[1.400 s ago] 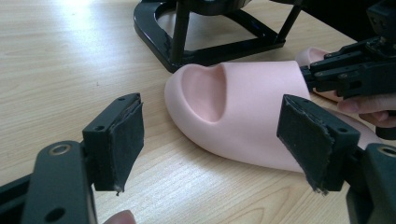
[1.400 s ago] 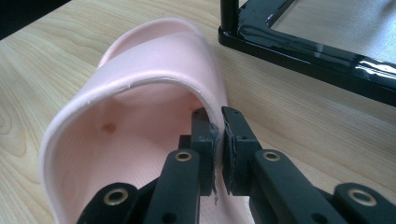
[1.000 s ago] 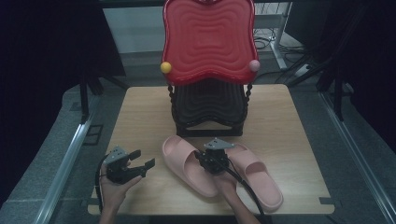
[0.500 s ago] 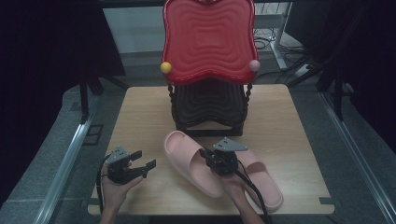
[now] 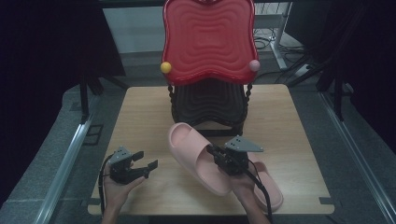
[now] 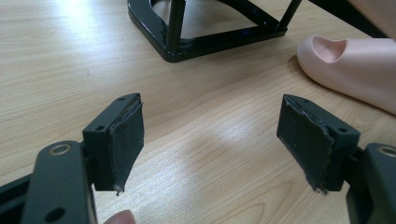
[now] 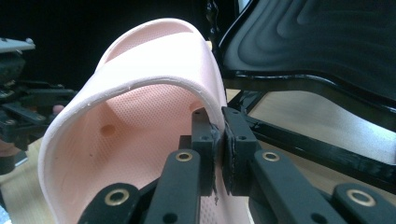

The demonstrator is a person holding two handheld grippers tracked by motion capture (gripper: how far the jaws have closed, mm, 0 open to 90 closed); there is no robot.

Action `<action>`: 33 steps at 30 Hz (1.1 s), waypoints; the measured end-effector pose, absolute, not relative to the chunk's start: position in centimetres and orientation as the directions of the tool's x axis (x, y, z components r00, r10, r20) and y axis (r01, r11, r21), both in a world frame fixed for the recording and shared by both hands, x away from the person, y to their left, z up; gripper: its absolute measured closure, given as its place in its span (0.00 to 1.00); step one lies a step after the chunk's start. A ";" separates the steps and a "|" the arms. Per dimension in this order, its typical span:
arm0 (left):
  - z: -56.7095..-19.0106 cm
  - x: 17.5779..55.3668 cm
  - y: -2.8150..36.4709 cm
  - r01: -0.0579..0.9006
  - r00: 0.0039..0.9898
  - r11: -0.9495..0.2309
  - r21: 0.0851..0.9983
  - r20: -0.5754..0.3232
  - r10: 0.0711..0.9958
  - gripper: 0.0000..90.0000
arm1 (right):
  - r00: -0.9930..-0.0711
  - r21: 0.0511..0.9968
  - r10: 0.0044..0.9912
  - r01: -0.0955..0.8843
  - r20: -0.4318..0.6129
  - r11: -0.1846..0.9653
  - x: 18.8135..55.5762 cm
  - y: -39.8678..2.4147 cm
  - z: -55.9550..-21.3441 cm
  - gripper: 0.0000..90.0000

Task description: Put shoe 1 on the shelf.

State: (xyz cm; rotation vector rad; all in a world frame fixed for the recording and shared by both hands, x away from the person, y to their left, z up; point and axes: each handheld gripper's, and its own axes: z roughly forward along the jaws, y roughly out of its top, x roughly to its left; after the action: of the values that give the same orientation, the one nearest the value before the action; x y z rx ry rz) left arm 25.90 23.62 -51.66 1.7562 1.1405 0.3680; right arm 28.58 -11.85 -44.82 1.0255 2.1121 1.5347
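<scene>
My right gripper (image 5: 215,152) is shut on the strap of a pink slipper (image 5: 194,149) and holds it tilted up off the table in front of the rack. In the right gripper view the jaws pinch the strap's edge (image 7: 218,126), and the slipper (image 7: 140,93) arches over them. A second pink slipper (image 5: 272,190) lies on the table under my right hand. My left gripper (image 5: 145,159) stands open near the front left, with nothing between its pads (image 6: 126,135). One end of a pink slipper (image 6: 355,70) shows at the right of the left gripper view.
A rack with a red wavy top (image 5: 208,42) and a black wavy shelf (image 5: 208,100) stands at the back middle of the wooden table (image 5: 140,107). Its black base (image 6: 205,37) lies ahead of my left gripper. Dark floor surrounds the table.
My right gripper has risen and shifted right with the slipper, lifting it off the table and away from the other slipper. The left gripper has stayed put.
</scene>
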 end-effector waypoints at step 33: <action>-51.8 26.0 23.4 0.533 0.514 -0.088 0.842 -0.239 0.824 0.26 | -0.648 0.976 0.758 0.202 0.071 0.081 27.8 -13.2 -36.8 0.94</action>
State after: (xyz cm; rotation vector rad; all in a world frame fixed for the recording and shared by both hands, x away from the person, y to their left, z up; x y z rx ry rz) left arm 25.97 23.44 -51.79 1.7579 1.1429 0.3646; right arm 27.83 -13.22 -36.78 0.9451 1.9051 1.5975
